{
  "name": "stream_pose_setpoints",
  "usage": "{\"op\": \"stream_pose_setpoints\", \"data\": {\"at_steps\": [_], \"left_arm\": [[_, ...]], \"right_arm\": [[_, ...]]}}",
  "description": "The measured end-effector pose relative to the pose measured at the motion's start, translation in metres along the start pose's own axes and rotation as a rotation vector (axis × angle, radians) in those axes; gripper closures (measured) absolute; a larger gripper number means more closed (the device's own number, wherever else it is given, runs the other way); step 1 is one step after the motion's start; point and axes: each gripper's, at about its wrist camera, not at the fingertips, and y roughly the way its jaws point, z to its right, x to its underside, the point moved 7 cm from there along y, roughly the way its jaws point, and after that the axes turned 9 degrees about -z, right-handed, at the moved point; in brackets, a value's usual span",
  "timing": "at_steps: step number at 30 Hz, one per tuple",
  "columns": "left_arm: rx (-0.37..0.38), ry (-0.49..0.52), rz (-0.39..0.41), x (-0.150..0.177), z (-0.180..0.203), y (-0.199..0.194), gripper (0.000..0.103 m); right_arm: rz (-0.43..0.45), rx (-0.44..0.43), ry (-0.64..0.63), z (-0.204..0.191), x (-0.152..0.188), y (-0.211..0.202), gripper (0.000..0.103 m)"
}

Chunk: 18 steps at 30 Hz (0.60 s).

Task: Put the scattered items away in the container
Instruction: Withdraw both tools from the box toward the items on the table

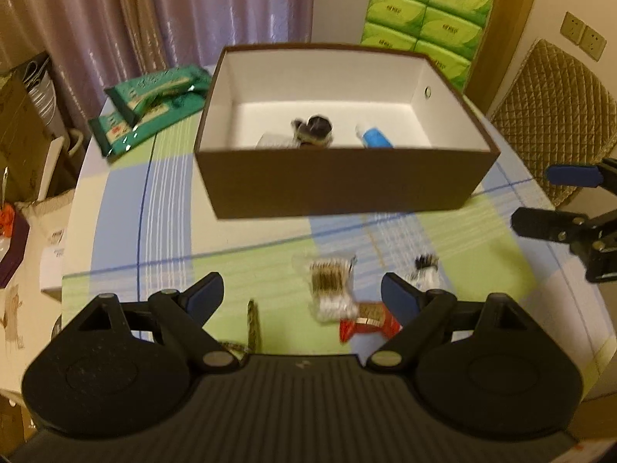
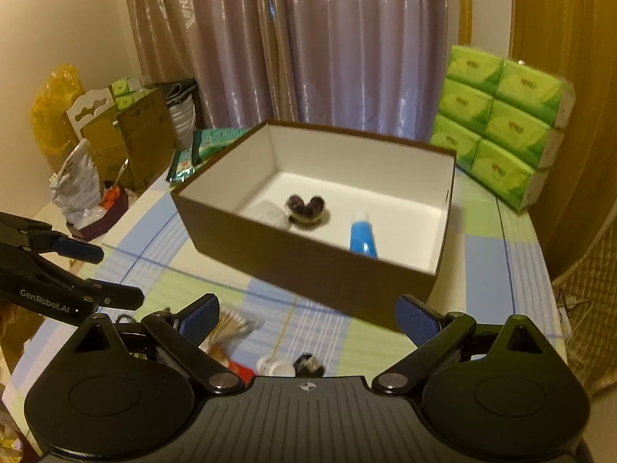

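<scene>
One brown box point(image 1: 339, 189) with a white inside stands in the middle of the checked tablecloth point(image 1: 169, 208), and three things lie on its floor: one blue-and-white tube point(image 2: 363, 236) toward the right, one dark rounded item point(image 2: 306, 209) near the middle, and one pale white packet point(image 2: 270, 212) just left of it. On the cloth in front of the box four loose things are still scattered: one clear pack of cotton swabs point(image 1: 331, 284), one red wrapper point(image 1: 370, 320) touching its near end, one small black-and-white item point(image 1: 424, 268) to the right, and one thin braided strip point(image 1: 252, 322) to the left. The left gripper point(image 1: 302, 295) hangs over these with its jaws spread wide and nothing between them. The right gripper point(image 2: 308, 314) is likewise spread and empty, near the box's front corner. Two green packets point(image 1: 146, 115) lie stacked left of the box. Behind it stands one block of green tissue packs point(image 2: 505, 127); eight faces show from the right wrist view.
</scene>
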Motion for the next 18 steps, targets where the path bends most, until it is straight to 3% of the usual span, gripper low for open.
{"op": "stream_pose_setpoints", "data": {"at_steps": [18], "left_arm": [[0.002, -0.036, -0.067, 0.052, -0.001, 0.016, 0.017]], "right_arm": [[-0.091, 0.010, 0.044, -0.015, 0.058, 0.009, 0.008]]}}
